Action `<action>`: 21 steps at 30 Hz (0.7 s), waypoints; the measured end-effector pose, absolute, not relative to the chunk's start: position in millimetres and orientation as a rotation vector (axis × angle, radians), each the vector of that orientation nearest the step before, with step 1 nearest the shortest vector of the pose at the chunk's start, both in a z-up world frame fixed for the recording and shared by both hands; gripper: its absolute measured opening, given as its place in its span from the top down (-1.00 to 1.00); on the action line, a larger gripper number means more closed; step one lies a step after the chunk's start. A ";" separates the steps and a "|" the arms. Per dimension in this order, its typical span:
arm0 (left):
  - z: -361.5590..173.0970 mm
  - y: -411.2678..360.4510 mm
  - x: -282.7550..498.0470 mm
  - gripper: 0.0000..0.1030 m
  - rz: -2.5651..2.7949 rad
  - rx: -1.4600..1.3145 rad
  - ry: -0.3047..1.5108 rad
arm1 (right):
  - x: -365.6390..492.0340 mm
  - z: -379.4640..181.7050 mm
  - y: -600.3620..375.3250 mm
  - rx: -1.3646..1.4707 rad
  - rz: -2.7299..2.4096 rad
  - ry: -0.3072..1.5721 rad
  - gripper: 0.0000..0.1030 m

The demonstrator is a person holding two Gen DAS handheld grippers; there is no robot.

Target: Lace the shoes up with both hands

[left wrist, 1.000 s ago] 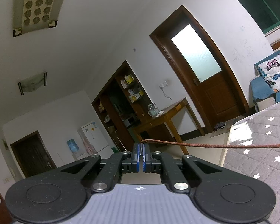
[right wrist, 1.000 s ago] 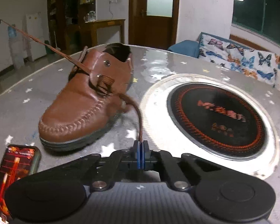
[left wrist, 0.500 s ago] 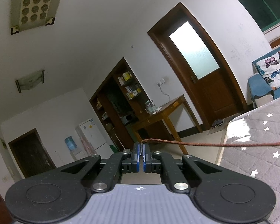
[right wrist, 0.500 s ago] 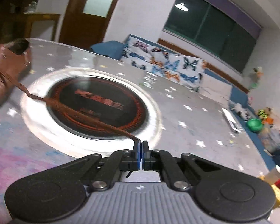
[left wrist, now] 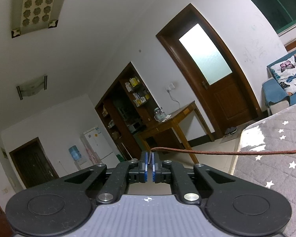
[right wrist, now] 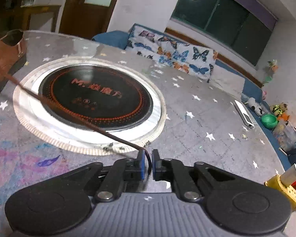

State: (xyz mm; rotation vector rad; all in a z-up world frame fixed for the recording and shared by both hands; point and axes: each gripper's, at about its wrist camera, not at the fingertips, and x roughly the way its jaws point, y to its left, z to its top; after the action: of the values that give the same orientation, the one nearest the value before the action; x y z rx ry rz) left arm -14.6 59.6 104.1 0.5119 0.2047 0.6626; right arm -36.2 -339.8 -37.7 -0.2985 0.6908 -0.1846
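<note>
Between the right gripper's (right wrist: pixel 148 163) opening jaws hangs the lace (right wrist: pixel 69 111), unpinched.

brown leather shoe (right wrist: pixel 4 59) sits at the left edge of the right wrist frame, its brown lace (right wrist: pixel 69 114) stretched diagonally toward bottom center

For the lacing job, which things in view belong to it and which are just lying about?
Job: shoe, lace, left gripper, right gripper with jaws opening around the lace.
Lying about: round hotplate, white remote, green bowl.
</note>
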 end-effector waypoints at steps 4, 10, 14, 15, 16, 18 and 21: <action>105.3 57.8 -17.3 0.87 0.645 0.503 0.194 | -42.8 -26.2 -344.6 -0.245 -0.142 0.710 0.36; 112.3 50.1 -26.5 0.87 0.583 0.472 0.157 | -49.2 -5.9 -339.5 -0.222 -0.099 0.688 0.20; 116.3 41.2 -33.1 0.88 0.511 0.463 0.133 | -48.0 5.2 -326.1 -0.204 -0.039 0.641 0.18; 116.3 38.0 -34.3 0.87 0.494 0.469 0.126 | -47.5 7.4 -322.0 -0.200 -0.020 0.630 0.18; 115.9 34.9 -35.4 0.88 0.470 0.471 0.125 | -46.1 8.5 -317.2 -0.200 0.003 0.621 0.18; 114.2 28.4 -37.3 0.87 0.410 0.470 0.133 | -43.8 10.6 -306.3 -0.206 0.047 0.606 0.12; 108.4 17.1 -37.9 0.88 0.336 0.484 0.148 | -40.7 12.6 -287.7 -0.218 0.114 0.587 0.11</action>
State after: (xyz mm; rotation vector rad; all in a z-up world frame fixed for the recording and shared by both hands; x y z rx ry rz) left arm -37.9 17.1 108.4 0.4838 0.1484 0.3357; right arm -40.7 -287.7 12.6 -0.2182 0.5872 0.1139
